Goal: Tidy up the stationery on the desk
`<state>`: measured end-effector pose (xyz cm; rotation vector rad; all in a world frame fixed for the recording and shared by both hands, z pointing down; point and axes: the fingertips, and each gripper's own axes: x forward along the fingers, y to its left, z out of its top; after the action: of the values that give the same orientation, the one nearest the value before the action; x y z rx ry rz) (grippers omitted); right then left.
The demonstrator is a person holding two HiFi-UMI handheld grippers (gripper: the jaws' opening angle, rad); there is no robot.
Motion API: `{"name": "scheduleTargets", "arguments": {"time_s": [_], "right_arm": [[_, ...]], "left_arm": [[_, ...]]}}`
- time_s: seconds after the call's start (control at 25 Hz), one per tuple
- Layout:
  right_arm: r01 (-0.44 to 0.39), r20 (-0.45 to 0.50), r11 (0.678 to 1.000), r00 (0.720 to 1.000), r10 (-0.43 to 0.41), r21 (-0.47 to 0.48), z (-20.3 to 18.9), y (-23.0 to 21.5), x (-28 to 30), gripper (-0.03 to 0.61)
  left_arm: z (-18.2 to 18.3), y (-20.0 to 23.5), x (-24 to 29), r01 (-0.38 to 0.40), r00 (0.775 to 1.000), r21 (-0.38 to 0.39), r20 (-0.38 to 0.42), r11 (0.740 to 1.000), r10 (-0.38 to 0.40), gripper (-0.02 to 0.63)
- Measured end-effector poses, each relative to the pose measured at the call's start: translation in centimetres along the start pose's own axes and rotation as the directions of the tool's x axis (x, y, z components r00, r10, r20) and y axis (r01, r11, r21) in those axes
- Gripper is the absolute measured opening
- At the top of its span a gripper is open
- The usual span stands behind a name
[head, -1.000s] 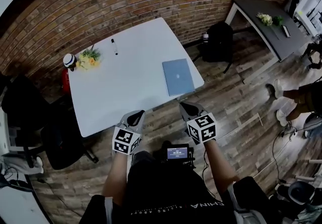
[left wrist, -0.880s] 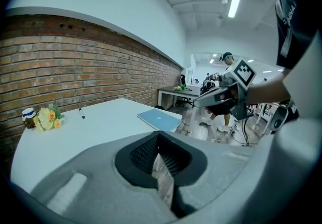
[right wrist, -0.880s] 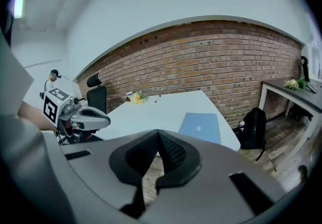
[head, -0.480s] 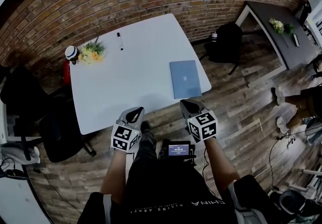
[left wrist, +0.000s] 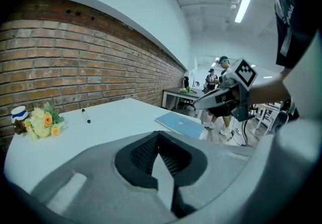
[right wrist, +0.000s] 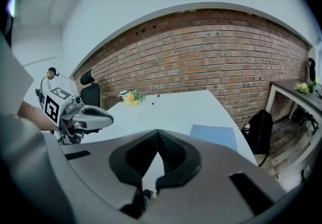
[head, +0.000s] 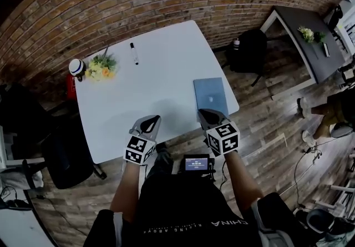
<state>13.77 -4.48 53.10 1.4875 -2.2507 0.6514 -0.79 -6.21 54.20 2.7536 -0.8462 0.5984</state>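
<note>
Marker [head: 133,53] lies far across the tabletop [head: 127,112] — left tongs [head: 150,124] and right tongs [head: 207,116], both shut and empty, might nudge it rolling.

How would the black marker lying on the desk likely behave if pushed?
The marker looks slim and round, so nudged sideways it would probably roll on the smooth white desk. It seems rigid and likely light for its size.

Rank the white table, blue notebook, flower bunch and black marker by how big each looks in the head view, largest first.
1. white table
2. blue notebook
3. flower bunch
4. black marker, nearly as long as the flower bunch but far thinner, so smallest overall.
</note>
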Motion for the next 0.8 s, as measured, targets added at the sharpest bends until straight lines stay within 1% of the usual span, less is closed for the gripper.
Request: {"name": "scheduleTargets", "arguments": {"time_s": [0.32,0.48,0.6,0.8], "right_arm": [[0.023,0.001,1.000,1.000,-0.023,0.007,3.1,1.4,4.2,0.009],[0.033,0.002,0.999,0.999,-0.033,0.018,4.1,1.7,5.1,0.009],[0.022,-0.006,1.000,1.000,-0.022,0.015,4.2,1.9,5.8,0.009],[-0.013,-0.012,1.000,1.000,0.013,-0.007,4.8,1.4,6.7,0.009]], "left_arm": [[1.3,4.9,1.0,0.043,0.999,0.002,0.014,0.999,-0.043,0.006],[1.8,6.1,1.6,0.067,0.998,0.001,0.020,0.998,-0.067,0.006],[1.9,6.5,2.1,0.070,0.997,-0.006,0.017,0.998,-0.070,0.006],[2.3,6.8,3.0,0.047,0.999,-0.015,0.020,0.999,-0.046,0.006]]}}
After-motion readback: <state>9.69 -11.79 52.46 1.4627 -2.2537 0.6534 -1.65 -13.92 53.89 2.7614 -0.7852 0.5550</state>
